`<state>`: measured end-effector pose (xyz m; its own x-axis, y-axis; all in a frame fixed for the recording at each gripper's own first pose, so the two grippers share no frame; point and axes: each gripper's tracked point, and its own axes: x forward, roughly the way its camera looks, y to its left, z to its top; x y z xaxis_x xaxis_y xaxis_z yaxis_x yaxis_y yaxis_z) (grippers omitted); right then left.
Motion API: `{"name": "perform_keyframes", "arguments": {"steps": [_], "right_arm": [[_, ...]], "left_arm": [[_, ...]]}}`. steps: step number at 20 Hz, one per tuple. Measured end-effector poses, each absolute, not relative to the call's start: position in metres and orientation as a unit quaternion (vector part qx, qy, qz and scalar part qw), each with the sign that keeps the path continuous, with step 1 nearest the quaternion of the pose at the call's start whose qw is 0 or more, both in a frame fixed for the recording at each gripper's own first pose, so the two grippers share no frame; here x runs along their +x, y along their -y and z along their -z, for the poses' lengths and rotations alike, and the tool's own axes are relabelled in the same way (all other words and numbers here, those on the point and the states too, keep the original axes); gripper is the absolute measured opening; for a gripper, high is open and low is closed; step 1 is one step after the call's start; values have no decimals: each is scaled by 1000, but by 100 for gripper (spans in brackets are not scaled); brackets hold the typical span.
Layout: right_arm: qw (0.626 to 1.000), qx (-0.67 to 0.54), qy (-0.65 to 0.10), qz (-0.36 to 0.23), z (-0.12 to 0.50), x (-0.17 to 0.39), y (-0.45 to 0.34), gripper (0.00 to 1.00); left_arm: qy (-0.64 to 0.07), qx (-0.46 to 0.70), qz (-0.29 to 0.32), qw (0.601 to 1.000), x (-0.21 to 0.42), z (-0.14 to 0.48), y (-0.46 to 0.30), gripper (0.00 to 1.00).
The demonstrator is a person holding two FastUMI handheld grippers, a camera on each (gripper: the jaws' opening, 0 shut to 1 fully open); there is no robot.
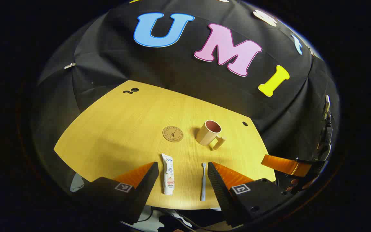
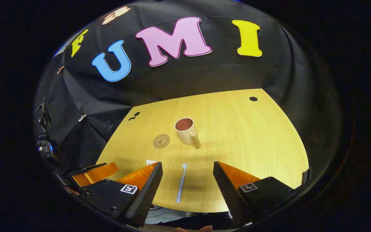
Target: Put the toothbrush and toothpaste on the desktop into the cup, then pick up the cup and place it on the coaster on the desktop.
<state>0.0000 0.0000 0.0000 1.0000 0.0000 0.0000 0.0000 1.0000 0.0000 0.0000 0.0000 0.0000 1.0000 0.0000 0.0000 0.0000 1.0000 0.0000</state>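
I hold both grippers above the near desk edge with fingers spread and nothing between them: the left gripper (image 1: 183, 175) frames the toothpaste (image 1: 168, 174) and the right gripper (image 2: 187, 175) frames the toothbrush (image 2: 181, 182). Both items lie flat, side by side, on the near side of the cup (image 2: 185, 130). I judge the step is best done by lowering squarely over the brush handle and closing mid-length. The cup stands upright, empty, handle toward me, with the coaster (image 2: 161, 141) bare just beside it.
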Motion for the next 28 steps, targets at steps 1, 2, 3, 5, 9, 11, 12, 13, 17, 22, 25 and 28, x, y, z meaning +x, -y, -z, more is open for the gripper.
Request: {"name": "perform_keyframes", "arguments": {"steps": [1,2,3,5,9,11,12,13,17,22,25,28], "right_arm": [[1000,0,-1,-1,0,1,0,98],[1000,1,-2,0,-1,2,0,98],[1000,1,-3,0,0,2,1,98],[1000,1,-4,1,0,3,2,98],[1000,3,-7,3,2,4,5,98],[1000,4,-7,5,1,3,7,98],[1000,4,-7,6,1,2,8,98],[1000,5,-7,7,3,2,9,98],[1000,7,-10,7,6,1,12,98],[1000,7,-17,8,14,0,16,98],[1000,10,-21,8,18,1,21,98],[1000,9,-28,9,21,1,27,98]], "left_arm": [[-1,1,0,1000,1,1,1,95],[-2,2,-1,1000,2,0,1,95],[-4,3,-1,1000,3,1,1,95],[-5,5,-2,1000,4,2,1,95],[-9,9,-4,1000,7,3,1,95],[-10,11,-3,1000,8,4,3,95],[-10,11,-3,1000,8,4,4,95],[-11,11,-3,1000,9,6,4,95],[-15,13,-3,1000,11,9,6,95],[-46,24,-20,998,25,23,4,95],[-80,42,-46,995,49,40,-5,94],[-117,70,-89,987,77,56,-24,93]]}}
